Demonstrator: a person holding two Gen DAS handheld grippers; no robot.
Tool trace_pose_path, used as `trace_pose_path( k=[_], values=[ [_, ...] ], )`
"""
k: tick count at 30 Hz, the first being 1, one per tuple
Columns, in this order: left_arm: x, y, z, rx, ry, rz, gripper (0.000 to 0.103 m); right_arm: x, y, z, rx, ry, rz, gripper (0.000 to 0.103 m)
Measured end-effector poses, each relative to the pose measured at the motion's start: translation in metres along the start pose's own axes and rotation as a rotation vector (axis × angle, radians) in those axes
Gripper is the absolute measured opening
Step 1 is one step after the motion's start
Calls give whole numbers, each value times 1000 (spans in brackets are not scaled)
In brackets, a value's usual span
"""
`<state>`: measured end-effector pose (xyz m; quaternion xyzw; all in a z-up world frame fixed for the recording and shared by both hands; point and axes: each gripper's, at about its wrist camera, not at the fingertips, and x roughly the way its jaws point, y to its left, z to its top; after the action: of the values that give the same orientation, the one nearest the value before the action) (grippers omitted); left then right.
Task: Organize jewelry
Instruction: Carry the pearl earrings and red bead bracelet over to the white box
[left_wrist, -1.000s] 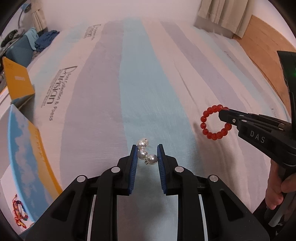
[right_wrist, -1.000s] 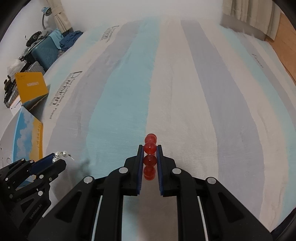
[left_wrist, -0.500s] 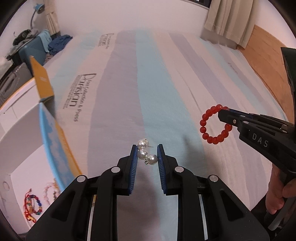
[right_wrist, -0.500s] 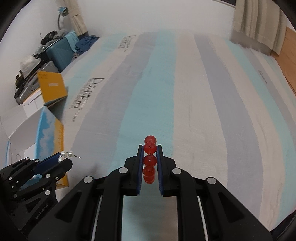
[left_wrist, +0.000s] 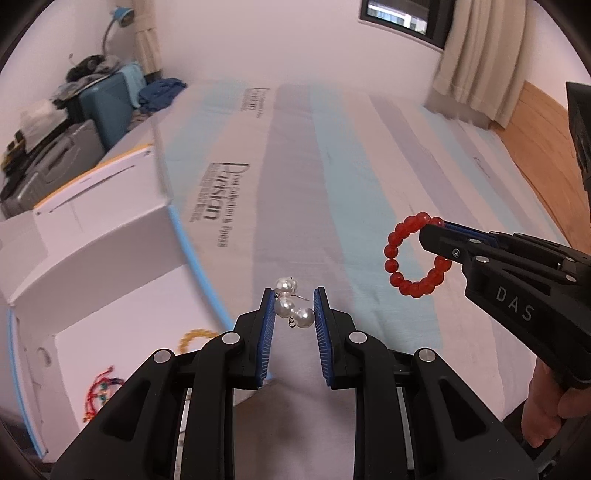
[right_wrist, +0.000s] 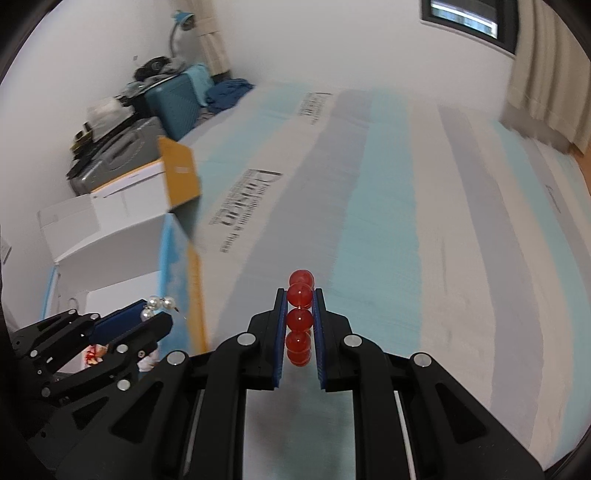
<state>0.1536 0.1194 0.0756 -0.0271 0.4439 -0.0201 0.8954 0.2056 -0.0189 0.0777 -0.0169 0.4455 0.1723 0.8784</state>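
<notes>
My left gripper (left_wrist: 294, 308) is shut on a pearl earring (left_wrist: 290, 305) of three white pearls and holds it in the air beside the right wall of an open white box (left_wrist: 92, 258). The earring also shows in the right wrist view (right_wrist: 157, 305). My right gripper (right_wrist: 299, 315) is shut on a red bead bracelet (right_wrist: 300, 317), held edge-on above the striped bed. The bracelet hangs as a ring in the left wrist view (left_wrist: 413, 258), to the right of the left gripper.
The box holds a yellow bead bracelet (left_wrist: 194, 338) and a red woven bracelet (left_wrist: 99, 391). Its orange flap (right_wrist: 181, 173) stands up. The striped mattress (right_wrist: 388, 206) stretches ahead. Suitcases (right_wrist: 173, 99) and clutter stand at the far left. Curtains (left_wrist: 476, 62) hang at the right.
Both grippers have risen and tilted up, so the wall and window show now. The left gripper has moved left toward the box, whose inside is more in view. Both grips are unchanged.
</notes>
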Motion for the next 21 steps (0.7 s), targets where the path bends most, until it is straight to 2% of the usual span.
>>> trace_pose_path(
  k=[13,21],
  values=[
    [-45,105,-24,-118,-25,98,21,-5,131,9,-139,-18,120,13],
    [-51,166,-52,-198,-1,137,21,17,198,-4,-211,39,180,13]
  ],
)
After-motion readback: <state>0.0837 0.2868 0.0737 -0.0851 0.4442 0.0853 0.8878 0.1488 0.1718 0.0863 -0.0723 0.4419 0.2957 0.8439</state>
